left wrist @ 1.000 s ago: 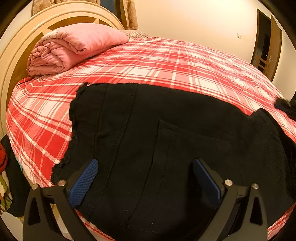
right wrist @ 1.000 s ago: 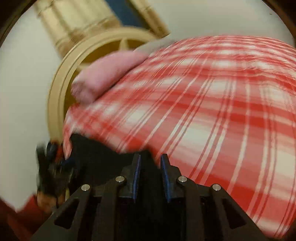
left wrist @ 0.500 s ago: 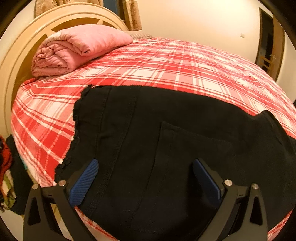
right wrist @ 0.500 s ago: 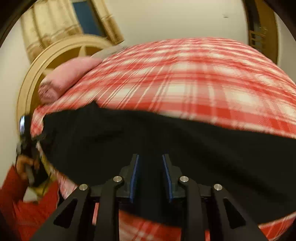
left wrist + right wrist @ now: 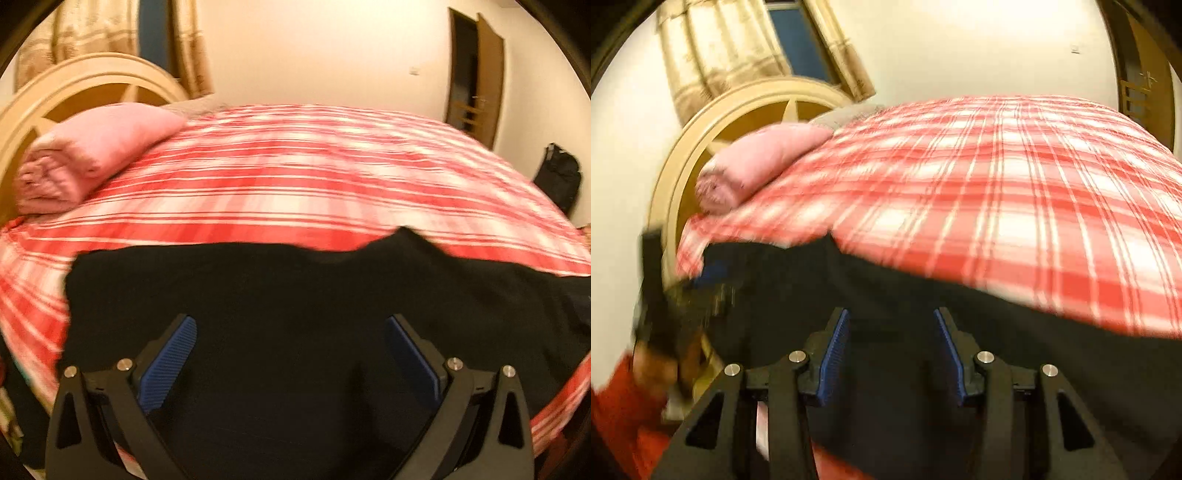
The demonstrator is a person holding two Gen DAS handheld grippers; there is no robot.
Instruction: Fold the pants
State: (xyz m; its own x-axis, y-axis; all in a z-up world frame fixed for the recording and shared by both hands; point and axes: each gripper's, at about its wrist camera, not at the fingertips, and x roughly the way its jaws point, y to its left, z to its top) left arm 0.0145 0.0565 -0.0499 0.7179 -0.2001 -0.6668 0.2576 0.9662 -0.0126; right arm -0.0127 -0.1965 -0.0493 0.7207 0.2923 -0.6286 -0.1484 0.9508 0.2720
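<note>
The black pants point(image 5: 295, 314) lie folded along the near edge of the red plaid bed point(image 5: 314, 184). My left gripper point(image 5: 291, 332) is open, its blue pads wide apart just above the black cloth, holding nothing. In the right wrist view the pants point(image 5: 1034, 350) spread across the near bed edge. My right gripper point(image 5: 892, 332) is open over them, with a clear gap between its pads and nothing in it. The left gripper and its hand show blurred at the left point(image 5: 676, 302).
A rolled pink blanket point(image 5: 92, 155) lies at the head of the bed by the round cream headboard point(image 5: 74, 85). A black bag point(image 5: 557, 177) stands on the floor at the right near a wooden door point(image 5: 476, 74). Curtains point(image 5: 738, 55) hang behind.
My right gripper has opened and let go of the black cloth it held. The pants now lie folded nearer the bed edge. Both cameras have tilted up and back.
</note>
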